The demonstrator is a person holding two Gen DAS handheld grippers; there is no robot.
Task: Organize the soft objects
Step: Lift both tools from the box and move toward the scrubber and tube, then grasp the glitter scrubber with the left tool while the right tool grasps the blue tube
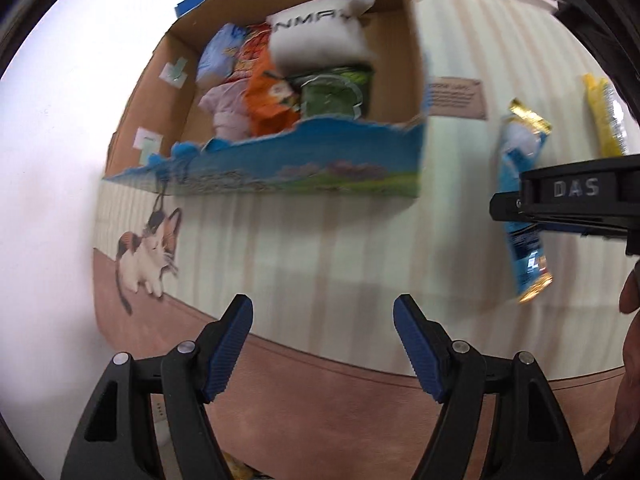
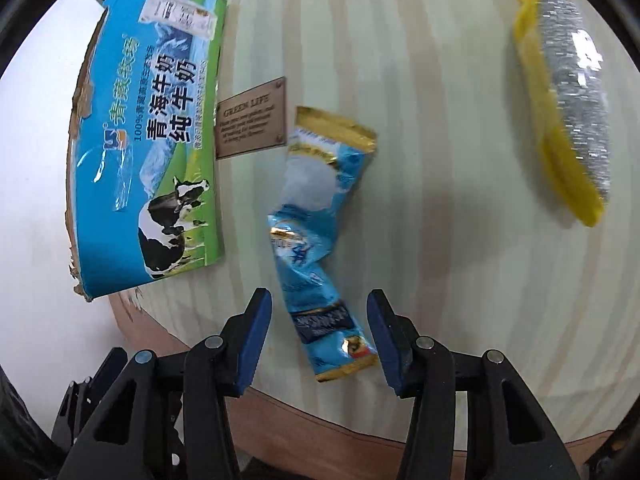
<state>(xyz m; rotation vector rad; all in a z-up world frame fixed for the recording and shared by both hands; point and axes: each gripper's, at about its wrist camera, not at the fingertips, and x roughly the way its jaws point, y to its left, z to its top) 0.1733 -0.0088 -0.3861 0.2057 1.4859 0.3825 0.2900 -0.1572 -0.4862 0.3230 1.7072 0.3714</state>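
Note:
A crumpled blue and gold packet point(image 2: 312, 216) lies on the striped tablecloth point(image 2: 432, 240). Its lower end sits between the fingers of my right gripper point(image 2: 319, 296), which is open, with the left pad clear of the packet. A yellow and silver packet point(image 2: 560, 112) lies further right. In the left wrist view, the cardboard box point(image 1: 304, 156) with the blue milk print holds a white pillow point(image 1: 320, 36), an orange packet point(image 1: 268, 96), a green packet point(image 1: 332, 92) and other soft packs. My left gripper point(image 1: 323, 302) hangs open over bare cloth in front of the box, holding nothing.
The box point(image 2: 152, 140) stands left of the blue packet, beside a printed brown plaque point(image 2: 252, 116). A cat picture point(image 1: 148, 256) marks the cloth near its brown border point(image 1: 320, 400). The right gripper's black body point(image 1: 576, 196) and a hand point(image 1: 632, 340) fill the right edge.

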